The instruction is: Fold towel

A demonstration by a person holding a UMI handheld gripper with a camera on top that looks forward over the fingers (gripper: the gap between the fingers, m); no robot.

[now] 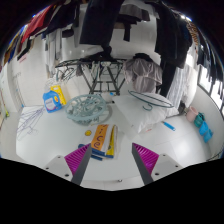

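White desk (120, 128) carries clutter: yellow box (101, 140) just ahead of the claw (110, 160), which is released and holds nothing. No towel identifiable; locate it, then approach one corner low and squarely.

The gripper (112, 160) hovers over a white surface (150, 125), its magenta-padded fingers (80, 158) spread apart with nothing between them. Just ahead lies an orange-and-blue box (102, 141); beyond it, a grey crumpled towel (87, 107) and a blue-and-yellow carton (53, 98).

Magenta pads (82, 157), white table (150, 125), orange-and-blue box (102, 140)
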